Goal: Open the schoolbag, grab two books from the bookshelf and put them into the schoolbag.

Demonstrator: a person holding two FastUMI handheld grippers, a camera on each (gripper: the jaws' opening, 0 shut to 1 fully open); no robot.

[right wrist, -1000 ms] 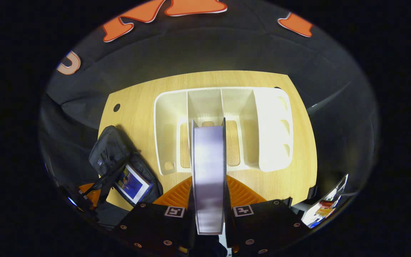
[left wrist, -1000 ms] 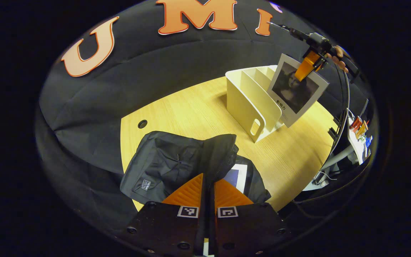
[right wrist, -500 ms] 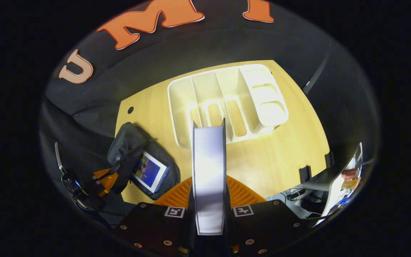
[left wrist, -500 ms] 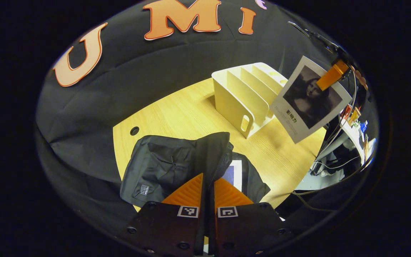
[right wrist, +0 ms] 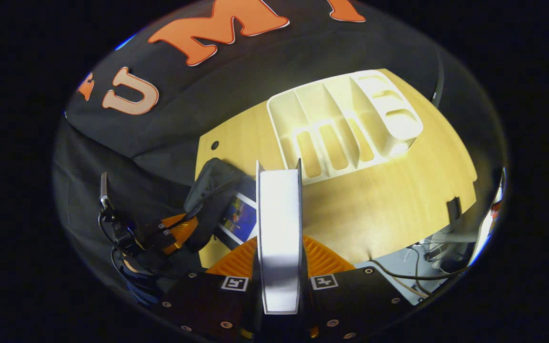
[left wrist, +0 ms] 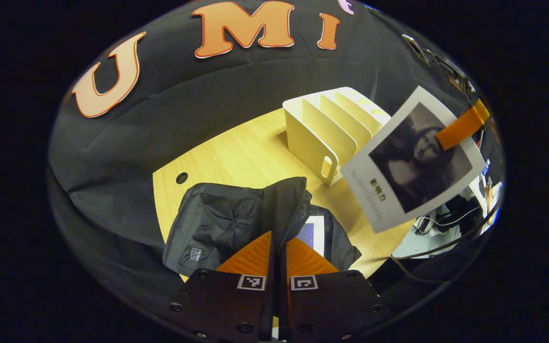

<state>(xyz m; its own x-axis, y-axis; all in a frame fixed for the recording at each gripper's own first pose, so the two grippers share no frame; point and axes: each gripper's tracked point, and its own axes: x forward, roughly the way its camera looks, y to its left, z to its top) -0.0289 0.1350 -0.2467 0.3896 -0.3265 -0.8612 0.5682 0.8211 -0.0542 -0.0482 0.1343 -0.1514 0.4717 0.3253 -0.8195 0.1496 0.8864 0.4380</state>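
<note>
The black schoolbag (left wrist: 222, 221) lies on the wooden table (left wrist: 241, 152), and my left gripper (left wrist: 279, 237) is shut on its lifted flap, holding the mouth apart. A blue-covered book (left wrist: 313, 232) lies inside. My right gripper (right wrist: 279, 238) is shut on a second book (right wrist: 278, 224), seen edge-on between its fingers. In the left gripper view that book (left wrist: 412, 162) has a grey portrait cover and hangs in the air right of the bag, below the right gripper (left wrist: 462, 128). The white bookshelf (right wrist: 346, 128) stands behind. The right gripper view has the bag (right wrist: 215, 188) and the left gripper (right wrist: 179, 226) at lower left.
A round cable hole (left wrist: 182, 177) sits in the table near the bag. A black clamp (right wrist: 453, 208) grips the table's right edge. Beyond that edge are cables and clutter on the floor (left wrist: 439, 226). Bare tabletop lies between the shelf and the bag.
My right gripper has carried the portrait book away from the bookshelf and closer to the schoolbag. The left gripper keeps its hold on the flap, nearly still.
</note>
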